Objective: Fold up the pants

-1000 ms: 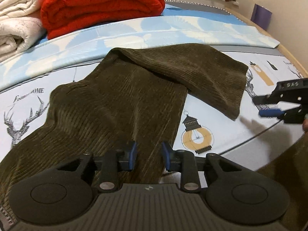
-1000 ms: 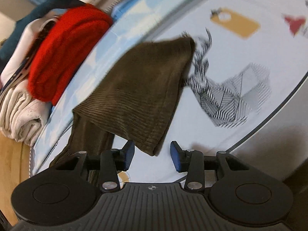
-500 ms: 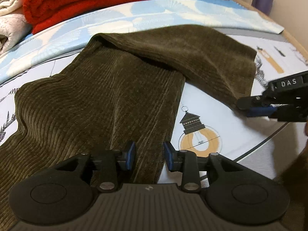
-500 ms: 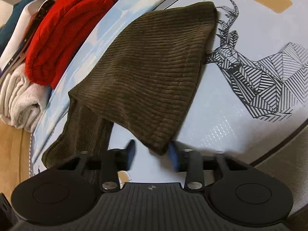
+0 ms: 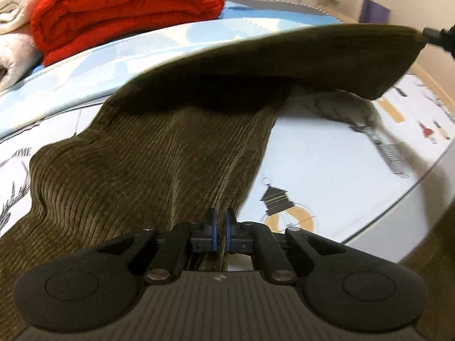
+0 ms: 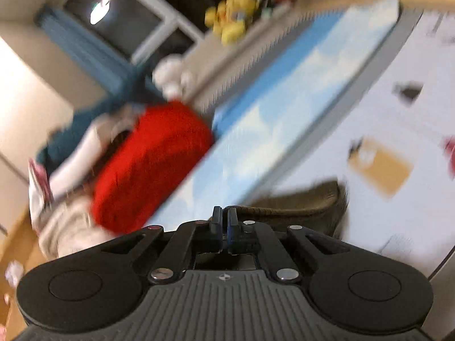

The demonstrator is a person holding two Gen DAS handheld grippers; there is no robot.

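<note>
Dark olive corduroy pants (image 5: 148,164) lie on a printed bed sheet (image 5: 327,170). My left gripper (image 5: 221,228) is shut on the near edge of one leg, low over the bed. My right gripper (image 6: 224,223) is shut on the hem of the other leg (image 6: 298,201) and holds it lifted off the bed; in the left wrist view that leg (image 5: 327,56) hangs stretched in the air, with the right gripper (image 5: 440,38) at its far right corner. The right wrist view is motion-blurred.
A folded red blanket (image 5: 125,14) and cream blankets (image 5: 14,42) are stacked at the back left on a blue striped pillow band (image 5: 85,71). Plush toys (image 6: 233,17) sit on a shelf behind. The bed's edge (image 5: 398,218) runs at the right.
Both grippers have closed on the pants. The right gripper has lifted its leg hem up off the bed and swung upward; the left one moved in onto the near leg edge.
</note>
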